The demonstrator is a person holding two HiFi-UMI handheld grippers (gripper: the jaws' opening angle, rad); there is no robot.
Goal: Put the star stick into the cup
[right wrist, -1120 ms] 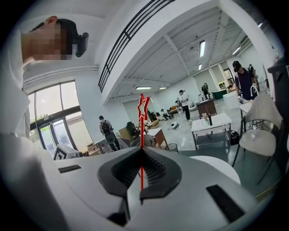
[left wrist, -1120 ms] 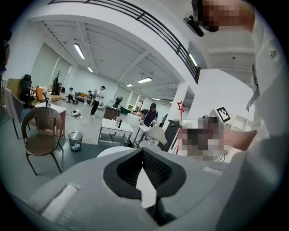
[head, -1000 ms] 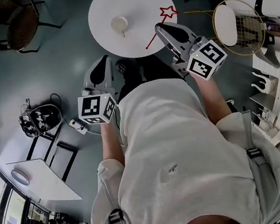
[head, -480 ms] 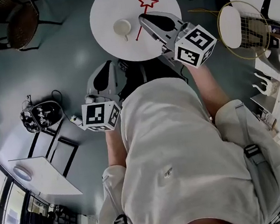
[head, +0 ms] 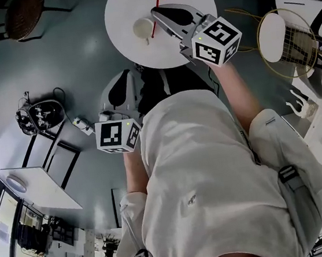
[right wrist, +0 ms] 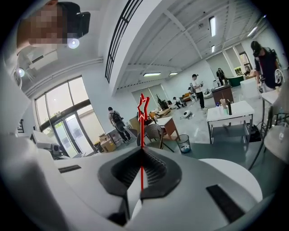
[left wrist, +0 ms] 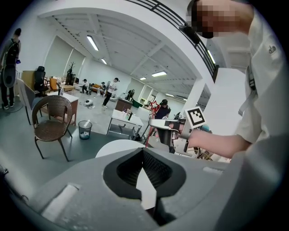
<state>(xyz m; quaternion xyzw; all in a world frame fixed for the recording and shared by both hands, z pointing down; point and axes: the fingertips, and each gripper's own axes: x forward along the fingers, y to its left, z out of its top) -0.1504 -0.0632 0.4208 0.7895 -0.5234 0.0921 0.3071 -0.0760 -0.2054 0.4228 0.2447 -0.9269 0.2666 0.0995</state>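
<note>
Left hand-held gripper [head: 123,77], just short of the round worktop's [head: 134,55] near edge: jaws together, nothing between them. Right hand-held gripper [head: 157,13], over the worktop: jaws clamped on the red star stick [right wrist: 142,135], star end farthest. The stick's lower end is just right of the cup [head: 142,27].

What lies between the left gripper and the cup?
Head view: only floor and bare table between left gripper and cup.
</note>
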